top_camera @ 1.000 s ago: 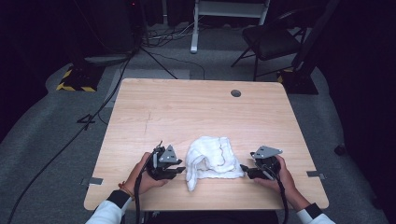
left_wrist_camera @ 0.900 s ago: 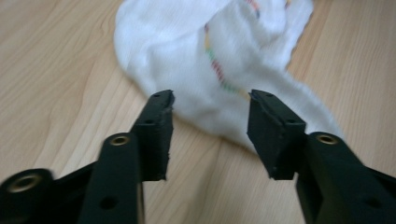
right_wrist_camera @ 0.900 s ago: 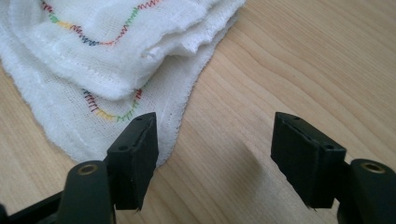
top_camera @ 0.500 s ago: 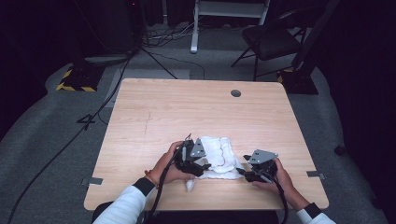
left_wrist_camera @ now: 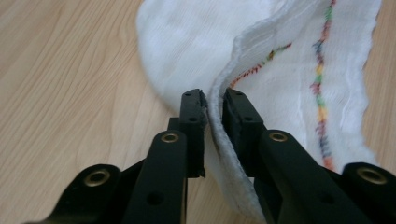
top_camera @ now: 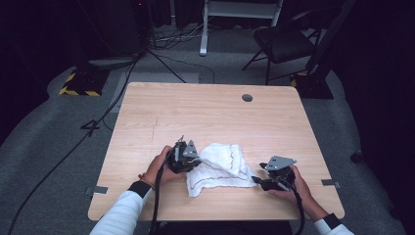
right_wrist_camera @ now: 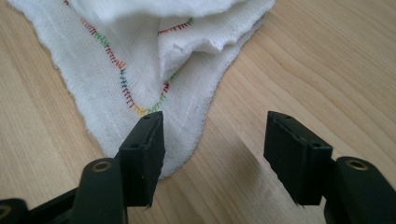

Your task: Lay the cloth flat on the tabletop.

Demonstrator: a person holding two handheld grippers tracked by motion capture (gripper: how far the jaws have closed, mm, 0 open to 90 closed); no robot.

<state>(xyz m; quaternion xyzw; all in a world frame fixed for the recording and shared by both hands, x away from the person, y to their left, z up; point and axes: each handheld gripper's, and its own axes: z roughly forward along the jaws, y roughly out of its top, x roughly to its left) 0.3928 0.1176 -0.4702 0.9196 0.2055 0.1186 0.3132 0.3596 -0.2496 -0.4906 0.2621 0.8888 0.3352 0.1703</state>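
A raised fold of the white cloth (left_wrist_camera: 261, 56) has just been pinched by the left tool (left_wrist_camera: 214, 100), closing on it, probably for lifting. The right tool (right_wrist_camera: 212, 140) is held open at the cloth's near corner, nothing gripped, likely lined up for that corner.

The table (top_camera: 205, 117) beyond the crumpled white cloth (top_camera: 220, 166) lies open; only that cloth sits between both hands.

A rumpled white cloth (top_camera: 218, 165) with multicoloured stitching lies partly folded near the table's front edge.
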